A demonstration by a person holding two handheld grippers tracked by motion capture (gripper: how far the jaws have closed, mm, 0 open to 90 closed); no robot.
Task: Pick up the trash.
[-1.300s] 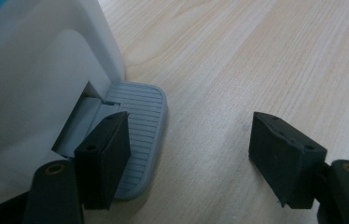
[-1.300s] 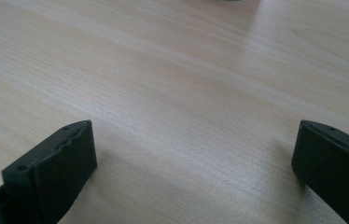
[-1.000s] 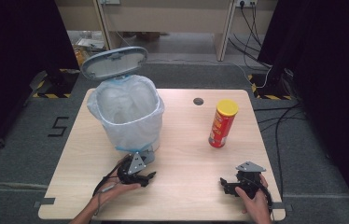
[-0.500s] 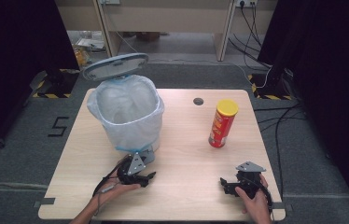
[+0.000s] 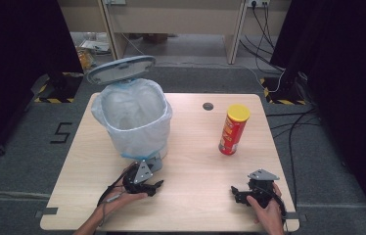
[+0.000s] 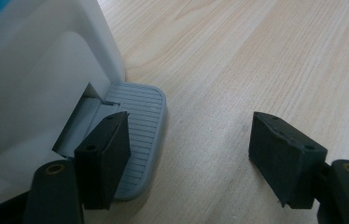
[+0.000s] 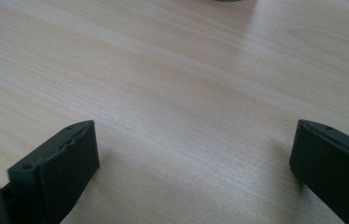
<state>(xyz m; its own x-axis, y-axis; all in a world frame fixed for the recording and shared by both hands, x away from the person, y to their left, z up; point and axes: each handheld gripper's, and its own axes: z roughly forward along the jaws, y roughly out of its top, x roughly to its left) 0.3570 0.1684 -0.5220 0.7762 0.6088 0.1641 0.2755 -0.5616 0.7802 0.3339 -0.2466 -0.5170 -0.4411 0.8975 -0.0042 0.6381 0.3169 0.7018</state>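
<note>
- The bin [image 5: 134, 120], lined with a clear bag and its lid [image 5: 121, 69] raised, stands on the table [image 5: 191, 147]
- Its grey pedal [image 6: 137, 135] sticks out at the bin's foot; the left gripper [image 5: 152, 186], jaws spread, has one jaw resting on the pedal
- The right gripper [image 5: 236, 194] lies well right of the bin, jaws wide apart over bare wood
- A red can [image 5: 233, 129] stands upright right of the bin

Even overhead light, surface [image 5: 191, 196] bright, surroundings dark. Soft shadows under each tool's jaws. High view slightly soft; tool views sharp mid-frame, near jaws blurred. No glare.
</note>
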